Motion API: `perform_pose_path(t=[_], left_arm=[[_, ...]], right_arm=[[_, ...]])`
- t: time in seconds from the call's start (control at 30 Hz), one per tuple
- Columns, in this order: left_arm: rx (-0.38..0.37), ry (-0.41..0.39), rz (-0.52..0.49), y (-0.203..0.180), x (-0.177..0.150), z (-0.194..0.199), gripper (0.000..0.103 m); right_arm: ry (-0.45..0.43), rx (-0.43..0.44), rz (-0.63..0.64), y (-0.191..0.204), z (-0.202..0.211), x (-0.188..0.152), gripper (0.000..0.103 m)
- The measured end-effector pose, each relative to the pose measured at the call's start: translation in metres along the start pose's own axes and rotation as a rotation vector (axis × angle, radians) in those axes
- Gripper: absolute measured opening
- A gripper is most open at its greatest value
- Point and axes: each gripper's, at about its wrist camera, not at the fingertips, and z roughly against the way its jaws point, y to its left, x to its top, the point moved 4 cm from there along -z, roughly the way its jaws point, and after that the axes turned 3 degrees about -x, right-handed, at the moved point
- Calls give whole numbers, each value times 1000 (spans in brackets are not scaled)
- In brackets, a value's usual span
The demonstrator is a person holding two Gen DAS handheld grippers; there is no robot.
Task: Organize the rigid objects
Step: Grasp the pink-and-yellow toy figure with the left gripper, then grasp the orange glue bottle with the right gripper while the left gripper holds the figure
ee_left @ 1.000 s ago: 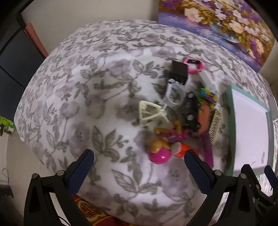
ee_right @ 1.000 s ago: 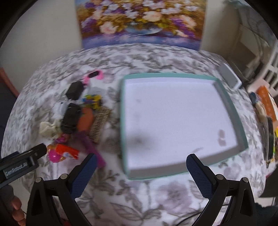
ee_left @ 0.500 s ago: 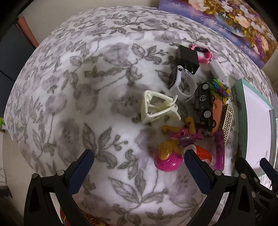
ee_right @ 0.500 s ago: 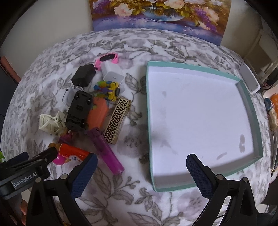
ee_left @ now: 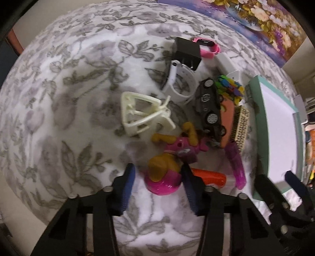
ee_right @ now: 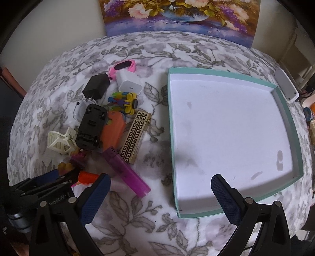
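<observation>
A pink toy figure with a tan head (ee_left: 163,177) lies on the flowered cloth between the fingers of my left gripper (ee_left: 157,183). Its jaws are closing: the right pad is at the toy's side, and a gap shows at the left pad. An orange tube (ee_left: 208,177) and a purple lighter (ee_right: 126,173) lie just right of it. My right gripper (ee_right: 159,197) stands open over the near left corner of the teal tray (ee_right: 226,128), holding nothing. The pile also has a cream hair clip (ee_left: 141,114), a black toy car (ee_right: 90,126) and a gold patterned case (ee_right: 135,135).
Further back lie a white watch (ee_left: 181,82), a black charger (ee_right: 96,86), a white charger (ee_right: 129,82), a pink watch (ee_right: 124,66) and a colourful spinner toy (ee_right: 126,102). A flower painting (ee_right: 177,13) leans on the wall. A white box (ee_right: 286,84) sits past the tray's far corner.
My left gripper has sunk toward the pile and its jaws have narrowed around the pink toy figure. The right gripper first drew nearer the tray and pile, then held still.
</observation>
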Motion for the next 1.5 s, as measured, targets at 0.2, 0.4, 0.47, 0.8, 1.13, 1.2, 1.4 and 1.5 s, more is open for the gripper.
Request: perform_pose_path(t=[0.2, 0.4, 0.47, 0.8, 1.13, 1.2, 1.4, 1.5], left_arm=[[-1, 27, 26, -5, -6, -22, 43], [-16, 0, 85, -5, -11, -34, 43], [-19, -18, 109, -4, -10, -33, 43], [-99, -26, 182, 26, -7, -21, 43], [-94, 12, 194, 67, -28, 7, 43], [-103, 16, 193, 70, -28, 7, 43], [-126, 13, 197, 74, -25, 6, 43], [-141, 18, 201, 76, -28, 6, 43]], right_arm=[[-3, 31, 1, 3, 0, -2, 103], [-14, 79, 7, 9, 5, -5, 103], [-17, 94, 21, 15, 6, -7, 103], [64, 191, 50, 40, -9, -20, 87], [135, 228, 35, 55, -26, -25, 84], [133, 211, 34, 58, -28, -23, 84], [138, 172, 39, 72, -36, -21, 84], [136, 142, 22, 76, -43, -18, 84]])
